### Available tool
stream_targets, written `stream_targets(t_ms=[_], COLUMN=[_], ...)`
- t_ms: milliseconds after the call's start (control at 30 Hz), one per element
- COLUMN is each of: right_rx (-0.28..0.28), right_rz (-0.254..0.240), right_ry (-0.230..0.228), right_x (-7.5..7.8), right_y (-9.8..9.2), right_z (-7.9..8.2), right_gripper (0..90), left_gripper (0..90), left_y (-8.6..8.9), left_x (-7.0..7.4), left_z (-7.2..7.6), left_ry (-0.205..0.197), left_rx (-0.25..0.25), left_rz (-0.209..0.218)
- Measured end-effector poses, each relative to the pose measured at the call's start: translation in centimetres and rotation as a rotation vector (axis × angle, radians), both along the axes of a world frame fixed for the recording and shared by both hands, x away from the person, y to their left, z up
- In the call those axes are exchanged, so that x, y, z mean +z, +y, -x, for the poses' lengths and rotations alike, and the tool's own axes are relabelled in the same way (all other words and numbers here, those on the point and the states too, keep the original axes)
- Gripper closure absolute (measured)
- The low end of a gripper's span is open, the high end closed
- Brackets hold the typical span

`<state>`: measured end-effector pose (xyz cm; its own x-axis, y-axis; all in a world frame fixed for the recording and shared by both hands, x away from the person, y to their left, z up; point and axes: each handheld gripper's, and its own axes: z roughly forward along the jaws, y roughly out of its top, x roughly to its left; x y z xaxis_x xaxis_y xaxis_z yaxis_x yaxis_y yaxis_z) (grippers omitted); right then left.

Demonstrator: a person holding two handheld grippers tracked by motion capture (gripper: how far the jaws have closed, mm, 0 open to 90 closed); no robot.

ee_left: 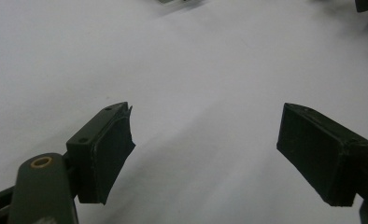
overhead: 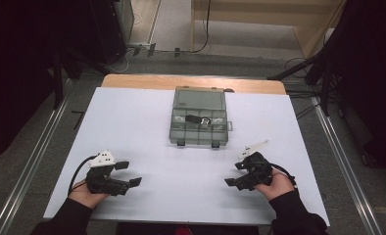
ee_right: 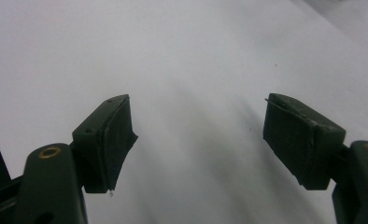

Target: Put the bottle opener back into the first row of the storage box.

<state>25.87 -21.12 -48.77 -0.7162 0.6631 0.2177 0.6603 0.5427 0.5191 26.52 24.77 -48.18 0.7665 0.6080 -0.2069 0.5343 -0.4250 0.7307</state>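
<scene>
Both jaws stand wide apart on the left hand-held gripper (overhead: 129, 173) at seven o'clock and the right hand-held gripper (overhead: 235, 173) at five; a grey, clear-lidded plastic compartment box (overhead: 199, 117) sits at twelve on the white desk (overhead: 132, 122).

A grey see-through compartment box (overhead: 199, 117) sits on the white desk (overhead: 132, 122), toward its far edge and about midway across. Its lid stands open, tilted back toward the far side, with two dark latches on the near wall. The tray is split into small cells. In the back row lies something dark and something pale and shiny, though I can't quite make out what they are from here.
</scene>
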Motion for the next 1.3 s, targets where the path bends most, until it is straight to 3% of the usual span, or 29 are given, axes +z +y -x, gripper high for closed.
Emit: stream_targets(t_ms=[667,1300], right_rx=[-0.048,-0.052], right_rz=[-0.004,-0.006], right_ry=[0.005,0.009], right_x=[0.0,-0.2], right_y=[-2.2,-2.4], right_z=[2.2,2.1], right_gripper=[25.1,24.9], left_gripper=[17.6,17.5], left_y=[0.1,0.1], left_x=[0.0,0.0], left_z=[0.0,0.0], left_ry=[0.002,0.002], left_rx=[0.004,0.001], left_rz=[-0.004,-0.002])
